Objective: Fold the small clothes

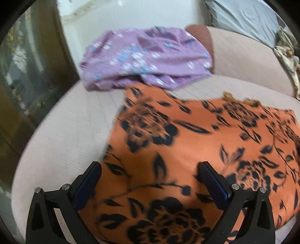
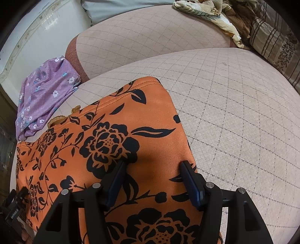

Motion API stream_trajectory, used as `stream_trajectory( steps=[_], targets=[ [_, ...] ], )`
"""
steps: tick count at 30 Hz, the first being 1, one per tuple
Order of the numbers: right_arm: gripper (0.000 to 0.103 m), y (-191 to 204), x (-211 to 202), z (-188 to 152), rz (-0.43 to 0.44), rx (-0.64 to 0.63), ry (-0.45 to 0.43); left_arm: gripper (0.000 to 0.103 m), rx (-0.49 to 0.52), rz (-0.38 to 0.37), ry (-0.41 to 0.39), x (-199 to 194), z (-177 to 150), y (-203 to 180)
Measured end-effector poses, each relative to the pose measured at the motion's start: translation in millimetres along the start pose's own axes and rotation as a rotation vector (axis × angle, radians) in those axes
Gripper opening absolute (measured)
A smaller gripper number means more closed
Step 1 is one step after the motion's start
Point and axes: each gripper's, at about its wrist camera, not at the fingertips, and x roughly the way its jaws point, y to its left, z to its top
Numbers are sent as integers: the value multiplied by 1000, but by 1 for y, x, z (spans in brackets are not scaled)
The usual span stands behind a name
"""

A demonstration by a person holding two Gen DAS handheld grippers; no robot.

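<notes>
Orange cloth [image 2: 112, 150] with black flowers is lying flat on the pink checked sofa seat [image 2: 234, 112], occupying the near-left part of the cushion. It is looking like a garment already doubled once: the far edge in the right wrist view is showing a stitched hem, and a frilled bit [image 2: 58, 119] is peeking out along the left part of that edge.

Left claw [image 1: 150, 169] is hovering over the cloth's left portion, jaws standing wide apart, nothing between the pads; fabric beneath is lying undisturbed. This view is blurring, so contact cannot be told.

Right claw [image 2: 151, 167] is sitting over the right-hand edge of the cloth, jaws parted, not pinching; the right finger [image 2: 189, 180] is lining up about with the cloth's border. Judgement: both claws are being positioned at opposite sides to take hold for the next fold.

Purple flowered garment [image 2: 45, 93] is lying bunched at the sofa's far-left corner, apart from the working area, probably waiting its turn or set aside.

Blanket [image 2: 215, 16] and striped pillow [image 2: 271, 47] are staying well clear at the far right.
</notes>
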Motion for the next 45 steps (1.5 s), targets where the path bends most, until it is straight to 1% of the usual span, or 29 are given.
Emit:
stream_trajectory(
  steps=[2, 5, 11, 27, 28, 30, 31, 32, 33, 35, 37, 40, 42, 45],
  targets=[
    [65, 0, 0, 0, 0, 0, 1, 103, -18, 26, -22, -3, 3, 7],
    [65, 0, -1, -1, -1, 1, 0, 103, -57, 30, -21, -2, 6, 18],
    [66, 1, -1, -1, -5, 1, -4, 103, -86, 44, -37, -5, 9, 28],
    [66, -1, -4, 2, -1, 17, 4, 103, -83, 45, -36, -5, 9, 27],
    [66, -2, -7, 4, -15, 15, -12, 103, -83, 45, -37, -5, 9, 27],
    [66, -1, -21, 6, -92, -1, -96, 103, -82, 45, -38, -5, 9, 27],
    [66, 0, -28, 7, -108, -7, -135, 103, -82, 43, -38, -6, 9, 26],
    [66, 0, -36, 8, -103, -10, -178, 103, -82, 42, -38, -6, 9, 26],
    [66, 0, -44, 8, -67, -5, -214, 103, -81, 41, -38, -6, 9, 26],
    [66, 3, -54, 7, 9, -4, -251, 103, -76, 42, -38, -6, 8, 25],
    [66, 11, -58, 5, 71, -37, -257, 103, -70, 40, -38, -7, 8, 23],
    [66, 20, -53, 4, 117, -72, -231, 103, -52, 16, -50, -10, 7, 16],
    [66, 21, -46, 4, 156, -67, -196, 103, -27, -27, -61, -14, 4, 5],
    [66, 21, -31, 2, 242, -55, -110, 103, 35, -84, -76, -19, 0, -13]
  ],
)
